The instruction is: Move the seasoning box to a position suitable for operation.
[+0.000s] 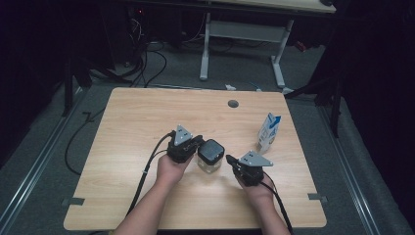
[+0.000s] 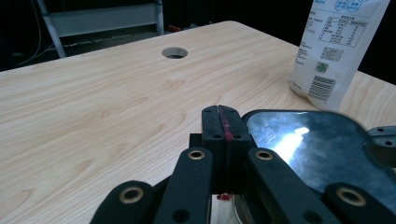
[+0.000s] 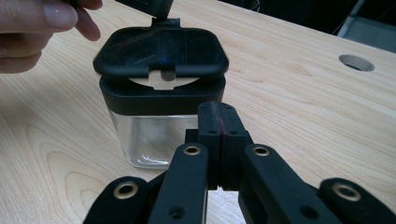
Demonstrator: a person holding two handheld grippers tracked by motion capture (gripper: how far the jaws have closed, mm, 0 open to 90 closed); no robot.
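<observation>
Nearest to the person's side, two forearms come up over the wooden surface [image 1: 122,127], each hand wrapped around a gripper. Both sit close to a small clear jar [image 1: 209,157] with a black square lid [image 3: 161,53], which stands upright on the surface between them, a little toward the near half.

On the person's left, the left gripper [image 1: 198,142] has its jaws pressed together with nothing between them; in its own view the pads meet along a thin reddish seam, and the glossy lid [image 2: 317,144] lies just beside them to one side. The tip seems to rest at the lid's edge, though I cannot tell whether it touches.

On the other side, the right gripper [image 1: 229,160] points at the jar from just beside it. Its jaws are likewise together and empty, with the jar's glass wall right ahead of them in the right gripper view. The left hand's fingers [image 3: 37,21] show beyond the jar there.

Farther off to the right stands a white and blue pouch [image 1: 269,132], upright, well apart from the jar. Beyond that, a round hole [image 1: 233,104] sits near the far edge.
</observation>
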